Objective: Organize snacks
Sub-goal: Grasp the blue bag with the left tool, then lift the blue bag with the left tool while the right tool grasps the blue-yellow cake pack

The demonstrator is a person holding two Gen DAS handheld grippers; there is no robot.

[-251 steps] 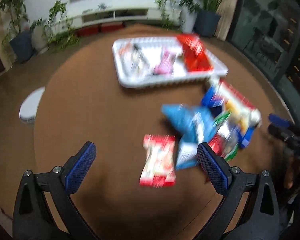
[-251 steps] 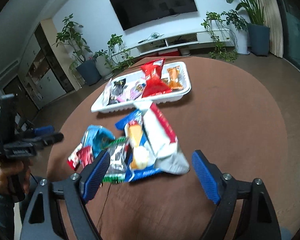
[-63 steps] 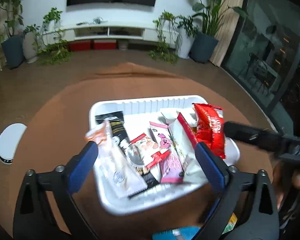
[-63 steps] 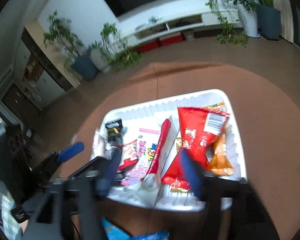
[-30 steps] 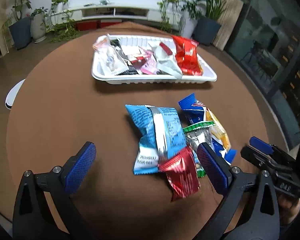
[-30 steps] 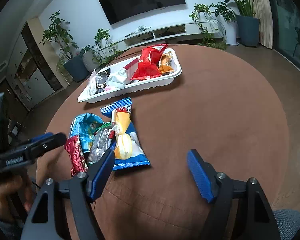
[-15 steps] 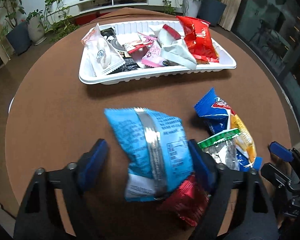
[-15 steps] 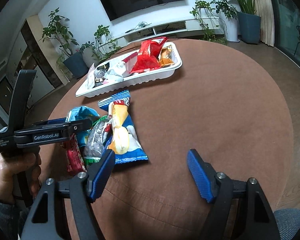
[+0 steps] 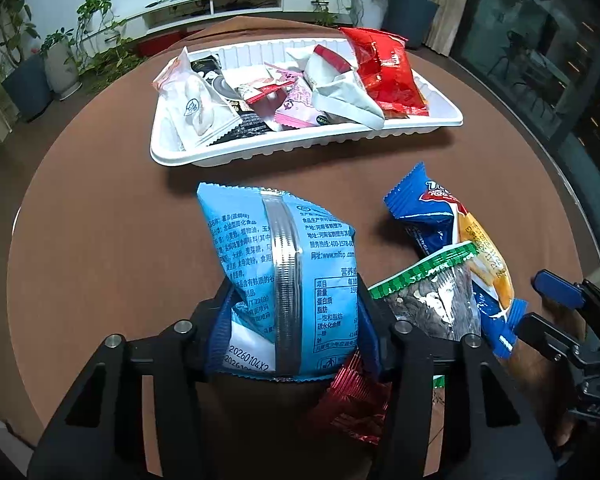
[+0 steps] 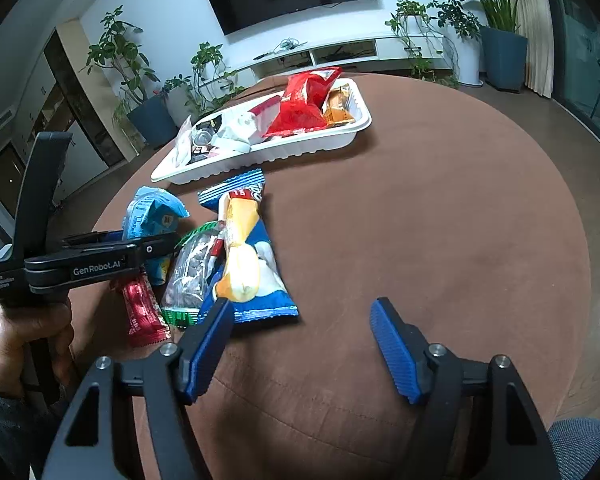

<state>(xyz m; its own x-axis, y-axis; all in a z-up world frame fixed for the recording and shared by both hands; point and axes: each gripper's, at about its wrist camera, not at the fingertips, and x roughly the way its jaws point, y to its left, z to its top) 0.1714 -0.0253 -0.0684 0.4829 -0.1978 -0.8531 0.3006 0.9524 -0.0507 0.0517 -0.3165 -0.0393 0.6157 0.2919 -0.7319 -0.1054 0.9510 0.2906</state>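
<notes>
**Light blue bag is pinched, tray trip comes next**

Starting with the big stuff: round brown table (image 10: 440,220), and toward the far side sits the white tray (image 9: 300,146), already loaded with packets, including a red bag (image 9: 384,72) at one end and a white pouch (image 9: 192,108) at the other. So the sorting looks well underway to me, with a small pile left on the bare tabletop nearer the person.

That pile: a light blue snack bag (image 9: 280,280), a dark blue and yellow packet (image 10: 244,256) lying just beside it, a clear packet with green trim (image 9: 432,292) overlapping that one, and a small red foil packet (image 10: 142,310) poking out underneath.

The left gripper (image 9: 292,332) has its jaws pressed into the lower end of the light blue snack bag, one pad on each side, and the foil bulges above the pinch. The jaws have just been closing in, with the bag between them. The bag appears to rest on the table, not lifted yet.

The right gripper (image 10: 304,348) hangs with its jaws apart over bare table just beside the dark blue and yellow packet, gripping nothing.

My read: this is the grab step for the light blue bag. Next move calls for lifting it clear without dragging the red foil packet along, then carrying it over the near rim to whatever gap is left in the tray.
</notes>
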